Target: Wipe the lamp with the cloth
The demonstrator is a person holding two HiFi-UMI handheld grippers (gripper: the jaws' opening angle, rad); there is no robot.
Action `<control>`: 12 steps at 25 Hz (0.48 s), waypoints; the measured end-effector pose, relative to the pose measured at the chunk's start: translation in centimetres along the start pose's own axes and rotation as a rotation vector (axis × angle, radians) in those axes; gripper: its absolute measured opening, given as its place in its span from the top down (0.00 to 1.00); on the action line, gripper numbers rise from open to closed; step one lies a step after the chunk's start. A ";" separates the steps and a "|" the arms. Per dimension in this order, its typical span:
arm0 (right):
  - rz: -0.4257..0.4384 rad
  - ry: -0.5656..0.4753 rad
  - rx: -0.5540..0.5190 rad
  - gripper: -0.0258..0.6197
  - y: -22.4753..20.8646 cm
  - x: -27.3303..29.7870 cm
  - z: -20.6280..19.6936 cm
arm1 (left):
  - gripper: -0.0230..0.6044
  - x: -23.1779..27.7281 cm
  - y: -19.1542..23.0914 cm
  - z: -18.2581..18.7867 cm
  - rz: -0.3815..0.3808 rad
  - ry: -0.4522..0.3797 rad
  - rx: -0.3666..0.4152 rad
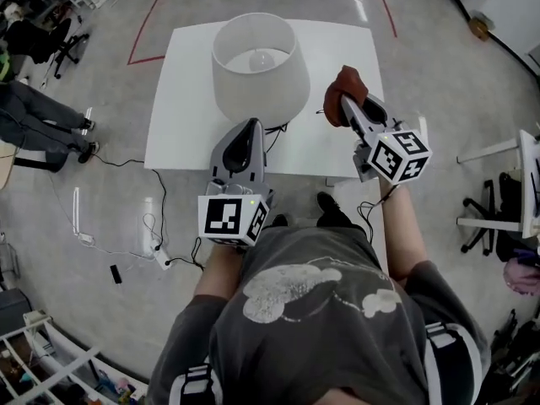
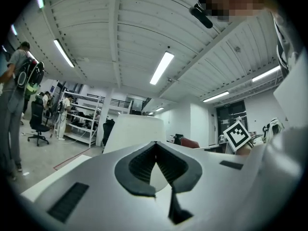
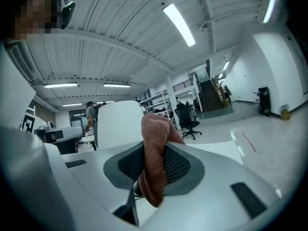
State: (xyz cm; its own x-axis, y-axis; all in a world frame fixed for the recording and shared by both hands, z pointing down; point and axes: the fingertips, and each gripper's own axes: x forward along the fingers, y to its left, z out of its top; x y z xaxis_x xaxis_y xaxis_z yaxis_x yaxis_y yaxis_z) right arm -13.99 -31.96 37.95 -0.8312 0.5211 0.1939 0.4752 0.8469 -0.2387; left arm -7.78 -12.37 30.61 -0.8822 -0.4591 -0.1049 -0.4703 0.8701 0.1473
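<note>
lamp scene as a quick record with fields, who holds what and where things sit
lamp: white, bulb visible from above, stands on the white table
cloth: reddish brown, clamped in the right tool, to the right of the lamp and apart from it
left tool: shut, empty, tips close to the lamp's near side; contact unclear
wiping: not yet begun
</note>
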 end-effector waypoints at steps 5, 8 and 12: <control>0.158 -0.001 -0.053 0.82 -1.5 3.6 3.0 | 0.95 0.9 0.0 0.4 0.141 -0.015 0.035; 0.262 -0.023 -0.116 0.82 -1.9 5.6 5.7 | 0.95 1.3 -0.3 1.0 0.224 -0.035 0.048; 0.373 -0.038 -0.205 0.82 -2.4 8.1 8.3 | 0.95 2.1 -0.8 0.6 0.320 -0.035 0.069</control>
State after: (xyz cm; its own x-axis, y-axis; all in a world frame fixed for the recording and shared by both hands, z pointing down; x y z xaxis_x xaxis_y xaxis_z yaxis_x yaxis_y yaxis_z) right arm -24.28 -30.64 32.25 -0.5998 0.7946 0.0941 0.7896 0.6069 -0.0910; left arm -9.23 -13.96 29.64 -0.9831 -0.1545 -0.0982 -0.1652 0.9800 0.1113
